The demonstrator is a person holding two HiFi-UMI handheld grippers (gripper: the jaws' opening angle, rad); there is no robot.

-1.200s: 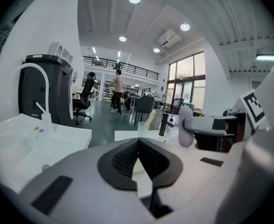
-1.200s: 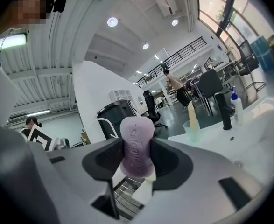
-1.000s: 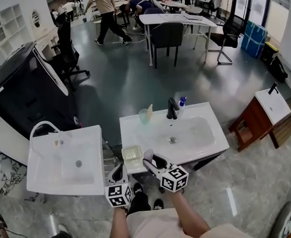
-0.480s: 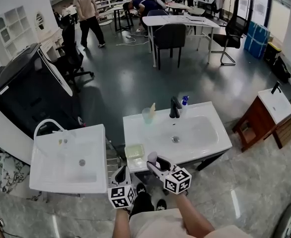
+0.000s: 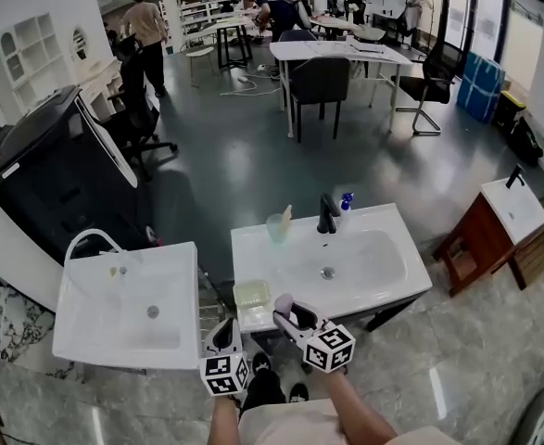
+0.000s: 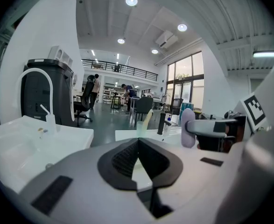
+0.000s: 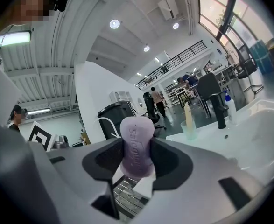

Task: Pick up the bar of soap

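Note:
The soap bar [image 5: 282,302] is lilac and rounded; my right gripper [image 5: 286,310] is shut on it, just in front of the white sink counter [image 5: 253,248]. In the right gripper view the soap bar [image 7: 137,139] stands upright between the two black pads, its top sticking out above my right gripper [image 7: 137,161]. A pale green soap dish [image 5: 251,295] sits on the counter's near left corner, left of the bar. My left gripper [image 5: 222,335] hangs lower left, shut with nothing in it. The left gripper view shows its pads [image 6: 127,158] touching and the soap bar [image 6: 188,127] at right.
On the sink's back edge stand a black faucet [image 5: 325,213], a cup with a toothbrush [image 5: 276,224] and a blue-topped bottle [image 5: 345,201]. A second white basin [image 5: 174,332] stands to the left, a black cabinet [image 5: 49,170] behind it, a wooden vanity [image 5: 494,225] to the right.
The view has tilted up a little, so both grippers sit slightly lower in the picture. The soap stays clamped in the right gripper. A person at the back has walked further away.

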